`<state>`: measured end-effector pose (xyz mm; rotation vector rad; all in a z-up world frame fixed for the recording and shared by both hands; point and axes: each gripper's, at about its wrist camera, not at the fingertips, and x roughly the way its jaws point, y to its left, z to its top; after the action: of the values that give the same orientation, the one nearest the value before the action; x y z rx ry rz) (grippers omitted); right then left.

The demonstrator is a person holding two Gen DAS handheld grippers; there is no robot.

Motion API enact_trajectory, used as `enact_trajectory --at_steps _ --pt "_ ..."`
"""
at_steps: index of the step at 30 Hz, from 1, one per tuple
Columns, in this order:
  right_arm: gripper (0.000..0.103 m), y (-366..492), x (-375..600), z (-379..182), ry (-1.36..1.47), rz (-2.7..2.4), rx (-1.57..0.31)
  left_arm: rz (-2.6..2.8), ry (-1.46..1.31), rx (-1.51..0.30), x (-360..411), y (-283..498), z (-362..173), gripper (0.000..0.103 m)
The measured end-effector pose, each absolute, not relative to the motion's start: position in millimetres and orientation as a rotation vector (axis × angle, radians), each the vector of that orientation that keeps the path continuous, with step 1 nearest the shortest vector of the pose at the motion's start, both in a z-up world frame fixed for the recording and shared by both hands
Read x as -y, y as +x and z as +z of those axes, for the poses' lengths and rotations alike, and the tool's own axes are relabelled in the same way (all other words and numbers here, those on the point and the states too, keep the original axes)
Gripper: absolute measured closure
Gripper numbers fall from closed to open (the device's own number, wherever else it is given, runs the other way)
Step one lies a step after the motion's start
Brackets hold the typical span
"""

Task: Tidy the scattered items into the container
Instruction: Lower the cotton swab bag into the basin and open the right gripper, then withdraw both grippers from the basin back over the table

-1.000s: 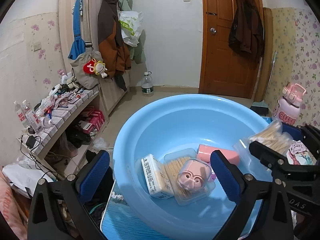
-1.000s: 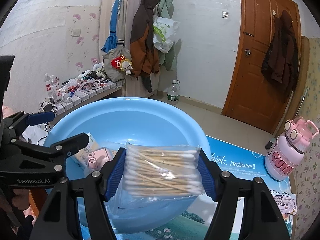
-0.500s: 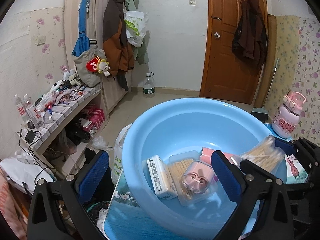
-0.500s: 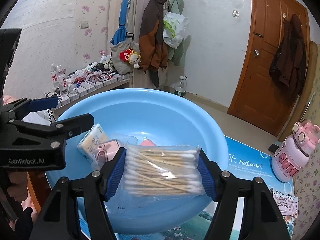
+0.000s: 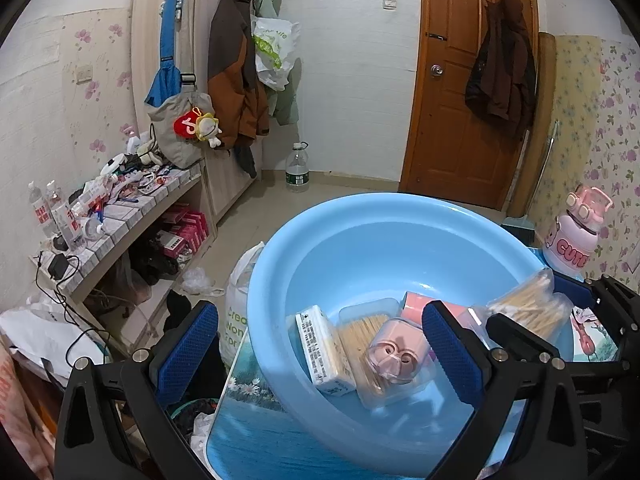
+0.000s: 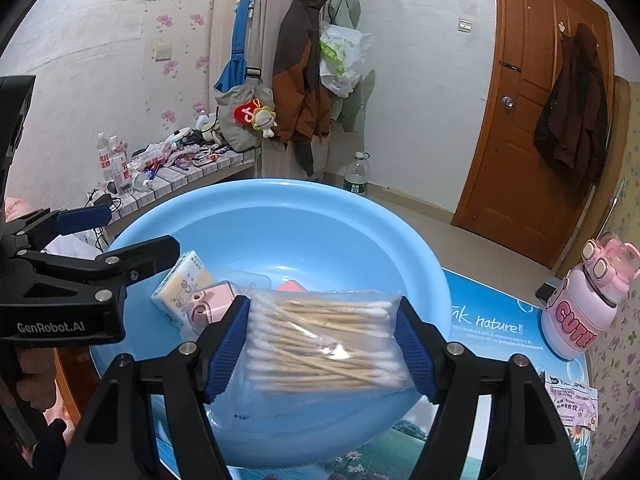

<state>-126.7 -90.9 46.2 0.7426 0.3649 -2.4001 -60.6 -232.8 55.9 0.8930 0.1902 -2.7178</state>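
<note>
A clear bag of cotton swabs point(image 6: 324, 344) hangs over the near side of the blue basin point(image 6: 280, 204), with the pads of my right gripper point(image 6: 322, 340) touching both its ends while the jaws are opening. From the left wrist view the same bag point(image 5: 528, 312) shows at the basin's point(image 5: 360, 216) right rim. My left gripper point(image 5: 318, 344) is open and holds nothing, hovering at the basin's near left; the right wrist view has it point(image 6: 140, 228) at the left. Inside lie a tissue pack point(image 5: 320, 344), a clear box of swabs point(image 5: 360, 332), a small pink case point(image 5: 394, 356) and a pink box point(image 5: 416, 306).
The basin sits on a table with a blue printed cover point(image 6: 492, 324). A pink bottle point(image 6: 580, 304) stands at the table's right, with a paper packet point(image 6: 572, 404) near it. A cluttered shelf point(image 5: 120, 208) runs along the left wall; a white bag point(image 5: 236, 312) leans below the table.
Both views have shifted slightly, so the basin sits a little further right in the left wrist view. The bag stays between the right pads over the basin.
</note>
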Motion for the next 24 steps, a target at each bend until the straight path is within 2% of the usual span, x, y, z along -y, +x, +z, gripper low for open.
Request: enact_trajectory --at_steps 2,14,24 --pt "0.023 -126.0 89.7 47.3 0.738 -2.406 -0.363 -2.719 0.89 -0.189 232.6 -60.3 56.9 0.0" --pt "0.022 -123.4 76.6 55.8 0.725 -2.425 -0.332 -2.725 0.888 -0.175 228.3 -57.7 59.7 0.0" --pt "0.022 -124.0 37.1 64.1 0.746 -2.499 -0.213 -2.73 0.888 -0.167 219.8 -54.4 62.2 0.0"
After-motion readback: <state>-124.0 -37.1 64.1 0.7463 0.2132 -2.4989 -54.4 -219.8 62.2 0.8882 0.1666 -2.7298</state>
